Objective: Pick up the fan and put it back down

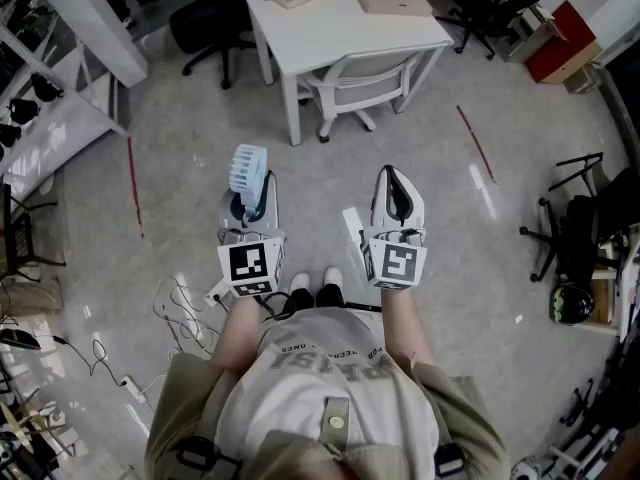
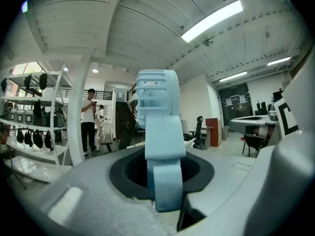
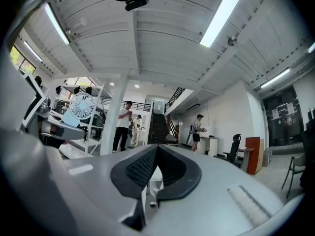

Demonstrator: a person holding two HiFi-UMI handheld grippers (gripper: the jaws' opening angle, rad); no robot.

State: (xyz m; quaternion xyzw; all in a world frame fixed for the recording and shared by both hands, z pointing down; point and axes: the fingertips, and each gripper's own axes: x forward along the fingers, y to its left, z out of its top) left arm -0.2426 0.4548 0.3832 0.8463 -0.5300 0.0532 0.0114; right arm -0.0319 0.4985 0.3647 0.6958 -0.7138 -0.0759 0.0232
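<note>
Over the floor (image 1: 470, 258), our left tongs (image 1: 250, 206) clamped the pale-blue plastic fan (image 1: 247, 168) by its handle, right tongs (image 1: 395, 180) together, empty; we feared its heavier head twisting loose.

Premises: an open-plan office combined with a test workshop. The floor (image 1: 470, 258) is bare polished concrete marked with red tape lines (image 1: 133, 183). On the far side stands a white table (image 1: 330, 23) with a white chair (image 1: 365, 83) pushed under it. Black office chairs (image 1: 205, 23) sit to its left and right. Loose cables (image 1: 175, 303) lie on the floor at near left. Metal shelving (image 2: 29, 132) on the left carries rows of dark equipment. The ceiling (image 2: 147, 23) is white boarding fitted with strip lights (image 3: 221, 14). A staircase (image 3: 158, 127) rises at the far end, with people (image 3: 123, 124) standing near it.
</note>
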